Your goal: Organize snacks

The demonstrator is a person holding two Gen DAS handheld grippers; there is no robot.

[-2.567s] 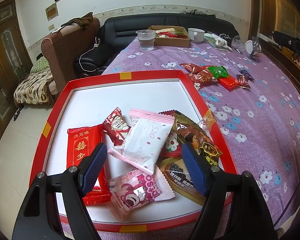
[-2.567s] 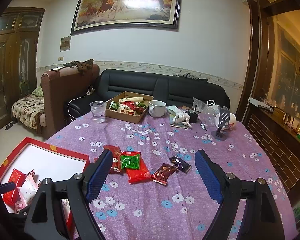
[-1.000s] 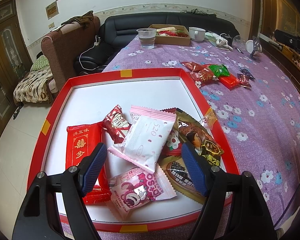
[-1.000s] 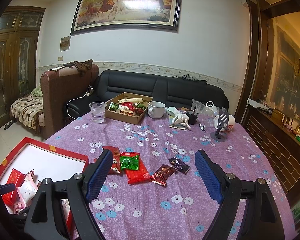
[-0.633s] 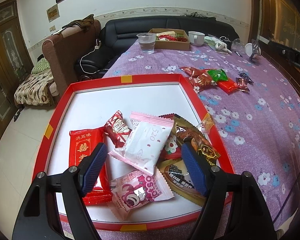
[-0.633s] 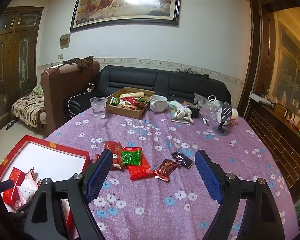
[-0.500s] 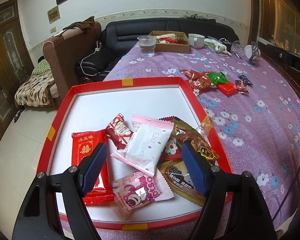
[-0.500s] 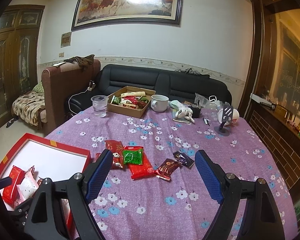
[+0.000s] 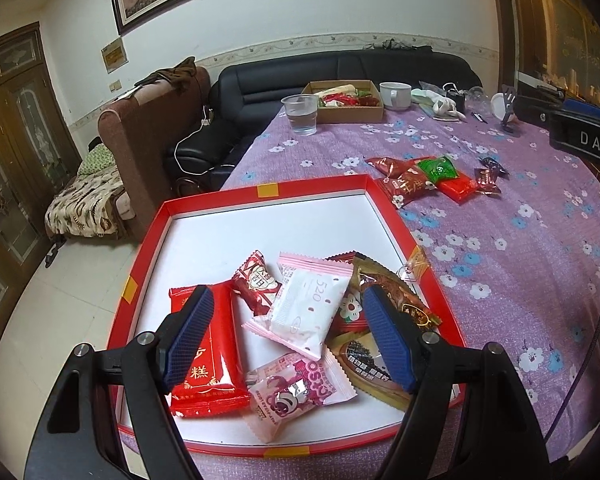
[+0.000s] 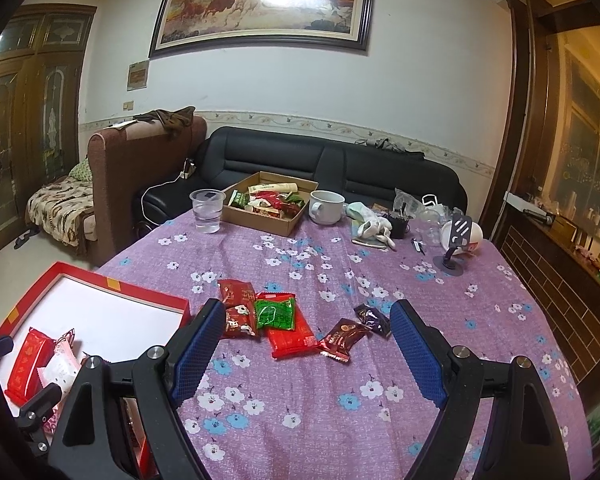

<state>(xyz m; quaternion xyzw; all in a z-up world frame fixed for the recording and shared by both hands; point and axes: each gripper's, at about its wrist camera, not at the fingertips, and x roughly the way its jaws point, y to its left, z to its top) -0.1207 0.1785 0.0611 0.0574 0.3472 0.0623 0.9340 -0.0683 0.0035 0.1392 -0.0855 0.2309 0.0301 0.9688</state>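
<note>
Both my tools, left (image 9: 286,332) and right (image 10: 308,350), gape empty. The packets (image 10: 284,320) on the tabletop (image 10: 380,392) look light, crinkly, slippery; I'd pinch a sealed edge.

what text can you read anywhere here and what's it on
"520": white and pink packet in the red tray.
"糕": red packet in the tray.
"DAS": black bar at right edge, cut off.
Print on the other snack wrappers and the calligraphy on the horse painting: too small or blurred.
</note>
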